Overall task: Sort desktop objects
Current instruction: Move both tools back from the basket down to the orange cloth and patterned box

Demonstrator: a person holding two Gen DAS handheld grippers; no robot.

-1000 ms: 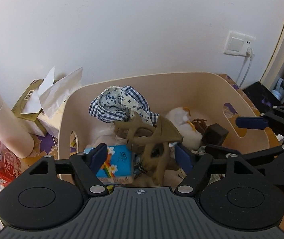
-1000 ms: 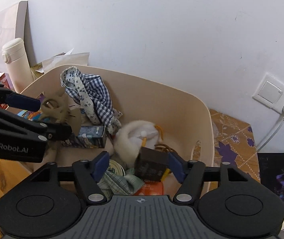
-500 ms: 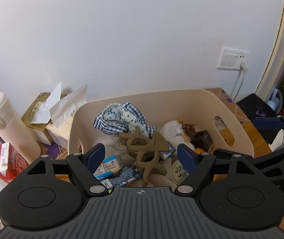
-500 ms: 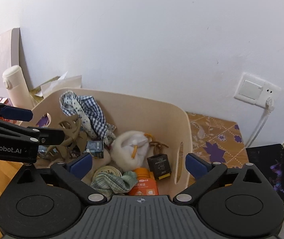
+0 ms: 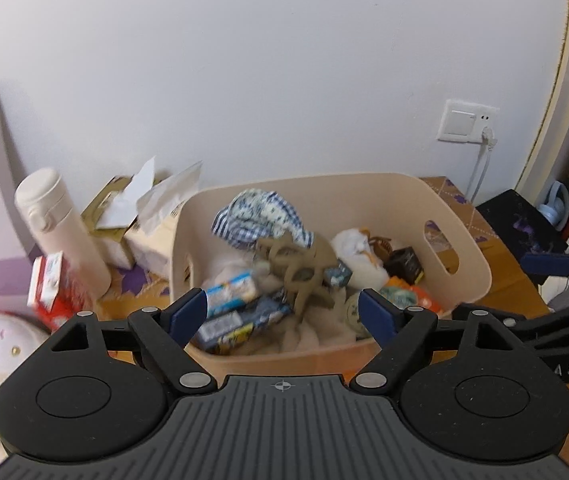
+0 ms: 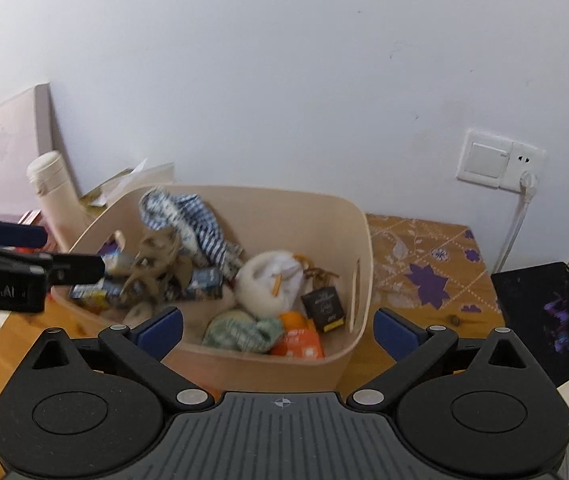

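Left wrist view: left hand-held gripper (image 5: 282,312) with jaws apart and just widening, nothing between them, above a beige bin (image 5: 460,236) on the desk (image 5: 524,296). Inside: checked cloth (image 5: 260,216), brown toy (image 5: 304,268), snack packs, blurred. Beside: white flask (image 5: 60,224), tissue boxes (image 5: 132,220).

Right wrist view: right hand-held gripper (image 6: 278,330) spread wide, empty. Black box (image 6: 323,307) in bin; orange pack (image 6: 298,342) partly hidden.

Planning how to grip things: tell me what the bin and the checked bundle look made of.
Bin: probably smooth matte plastic, given its thin, even beige walls with cut handle slots. Checked bundle: soft woven cloth, crumpled into folds, blue-white print.
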